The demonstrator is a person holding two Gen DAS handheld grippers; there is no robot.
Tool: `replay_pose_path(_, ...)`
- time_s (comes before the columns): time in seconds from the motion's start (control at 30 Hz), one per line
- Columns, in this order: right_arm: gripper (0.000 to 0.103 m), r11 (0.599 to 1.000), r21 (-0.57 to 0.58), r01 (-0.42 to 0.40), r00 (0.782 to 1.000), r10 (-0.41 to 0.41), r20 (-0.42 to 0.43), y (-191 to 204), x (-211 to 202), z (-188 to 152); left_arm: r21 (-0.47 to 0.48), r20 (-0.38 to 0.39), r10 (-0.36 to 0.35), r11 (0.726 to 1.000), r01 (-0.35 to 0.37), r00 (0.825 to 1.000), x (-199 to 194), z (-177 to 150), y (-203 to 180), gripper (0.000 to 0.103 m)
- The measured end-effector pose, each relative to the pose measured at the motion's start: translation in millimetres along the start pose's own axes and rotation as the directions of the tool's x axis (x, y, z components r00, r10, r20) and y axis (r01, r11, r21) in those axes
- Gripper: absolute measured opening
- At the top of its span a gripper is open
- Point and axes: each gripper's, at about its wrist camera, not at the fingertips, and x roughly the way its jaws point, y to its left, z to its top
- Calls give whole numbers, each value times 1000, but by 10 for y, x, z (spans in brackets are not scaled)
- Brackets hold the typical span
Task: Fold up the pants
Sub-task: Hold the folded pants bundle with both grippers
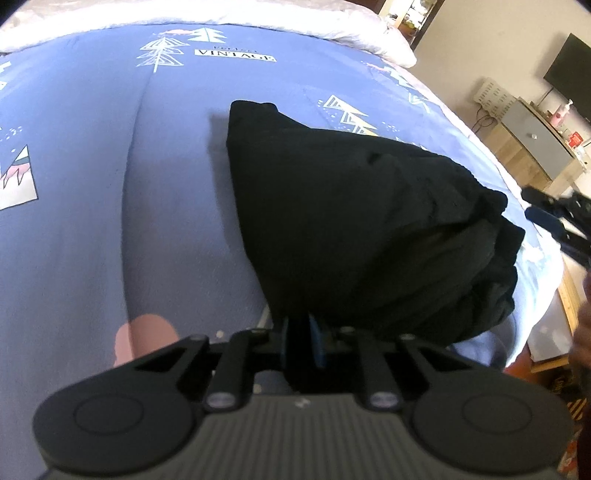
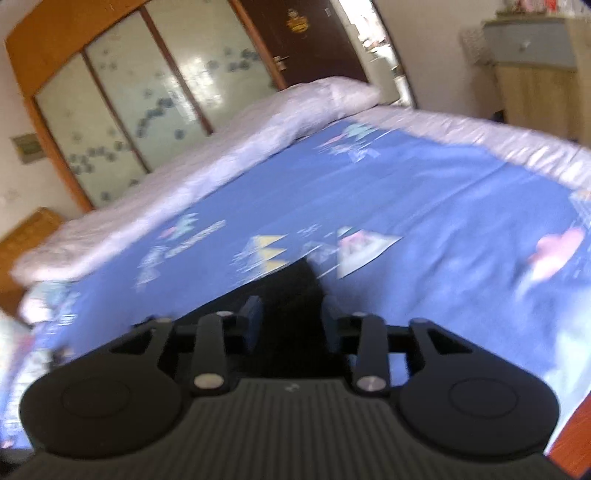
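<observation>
The black pants (image 1: 369, 221) lie bunched and partly folded on the blue printed bedspread (image 1: 110, 184). My left gripper (image 1: 301, 343) is shut on the near edge of the pants, its fingers close together with black cloth between them. In the right wrist view, which is blurred, my right gripper (image 2: 291, 317) is open, its fingers apart, with a corner of the pants (image 2: 291, 291) lying between and just beyond them. The right gripper also shows in the left wrist view (image 1: 554, 218) at the bed's right edge.
A white quilt (image 1: 332, 22) is rolled along the far side of the bed. A wooden cabinet with a grey drawer (image 1: 535, 140) and a dark screen (image 1: 569, 70) stand to the right. A wardrobe with glass doors (image 2: 147, 92) and a dark door (image 2: 306, 37) lie behind the bed.
</observation>
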Motion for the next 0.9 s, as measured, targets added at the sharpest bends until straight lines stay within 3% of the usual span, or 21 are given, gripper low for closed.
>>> replay_pose_path(0.07, 42, 998, -50, 33, 997, -36, -62, 3, 223, 39, 0, -3, 8, 1000, -8, 1000, 2, 16, -17, 12)
replay_pose_path(0.13, 22, 997, -64, 47, 983, -58, -174, 9, 471, 21, 5, -4, 14, 1000, -14, 1000, -1, 15, -21, 12)
replay_pose_path(0.17, 17, 997, -67, 31, 984, -42, -172, 40, 465, 15, 7, -3, 17, 1000, -17, 1000, -6, 12, -20, 12)
replay_pose_path(0.27, 15, 987, -160, -6, 996, -7, -85, 280, 166, 23, -12, -3, 7, 1000, -7, 1000, -21, -4, 28, 13)
replay_pose_path(0.4, 14, 988, -141, -57, 998, 60, 15, 389, -359, 20, -45, -12, -22, 999, 21, 1000, -35, 21, 111, 13)
replay_pose_path(0.47, 14, 993, -107, -49, 998, 53, 29, 277, -519, -46, -48, -11, -33, 998, 32, 999, -43, 15, 137, 13)
replay_pose_path(0.57, 14, 1000, -25, 10, 997, -12, -75, 8, -380, -261, -49, -11, -36, 998, 35, 999, -24, 4, 168, 15)
replay_pose_path(0.63, 15, 994, 24, 104, 981, -98, -170, -218, -136, -439, -53, -16, -35, 998, 34, 999, -11, 9, 184, 22)
replay_pose_path(0.7, 17, 986, 108, 124, 972, -99, -215, -392, 1, -526, -61, -24, -39, 997, 38, 999, -37, 46, 205, 27)
replay_pose_path(0.83, 29, 988, 134, 79, 989, -61, -137, -396, -148, -327, -90, 18, -33, 995, 34, 999, -185, 210, 285, 38)
replay_pose_path(0.9, 30, 987, 146, 70, 996, -60, -70, -397, -285, -218, -123, 44, -53, 991, 59, 998, -240, 319, 324, 38)
